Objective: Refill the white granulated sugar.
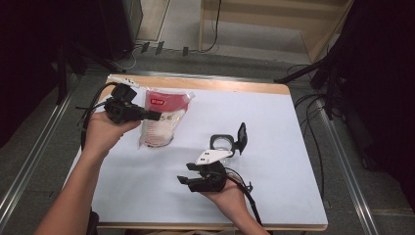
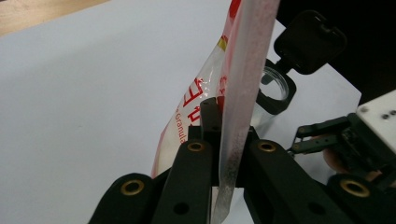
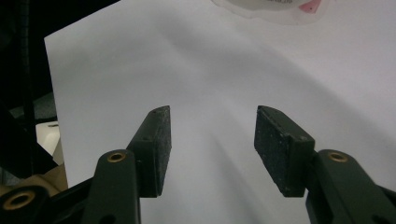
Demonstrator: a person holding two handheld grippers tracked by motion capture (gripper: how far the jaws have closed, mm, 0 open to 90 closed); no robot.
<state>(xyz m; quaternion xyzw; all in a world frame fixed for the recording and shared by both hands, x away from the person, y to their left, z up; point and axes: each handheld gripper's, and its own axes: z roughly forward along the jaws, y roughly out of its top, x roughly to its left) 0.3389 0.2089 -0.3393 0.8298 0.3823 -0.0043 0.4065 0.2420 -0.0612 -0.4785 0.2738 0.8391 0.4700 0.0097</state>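
Right now your bag (image 1: 159,122), a clear pouch with a red top and red print holding pale granules, hangs lifted at the far left of the white table (image 1: 274,127), its lower end close to the surface; whether it touches is hard to tell. Your left gripper (image 1: 155,116) is clamped on the bag's side edge: in the left gripper view the frosted seam strip (image 2: 238,93) runs up between the two black jaws, which are pressed together on it. That gripper lies level, pointing toward the middle of the table, with your left hand (image 1: 100,132) wrapped round its body and its cable looping off behind.

Near the bag, toward the table's centre, stands a small clear jar (image 1: 222,143) with a black collar; its black lid (image 1: 241,137) is flipped open and stands upright at the jar's far side. In the left gripper view the jar (image 2: 275,88) sits just behind the bag, lid (image 2: 310,42) tilted up.

Your right gripper (image 1: 185,174) hovers nearer you than the jar, apart from it, pointing left. Its jaws stand apart with nothing between them; the right gripper view shows bare white table between the two pads (image 3: 280,144), and the bag's lower edge (image 3: 275,9) at the top of that view.
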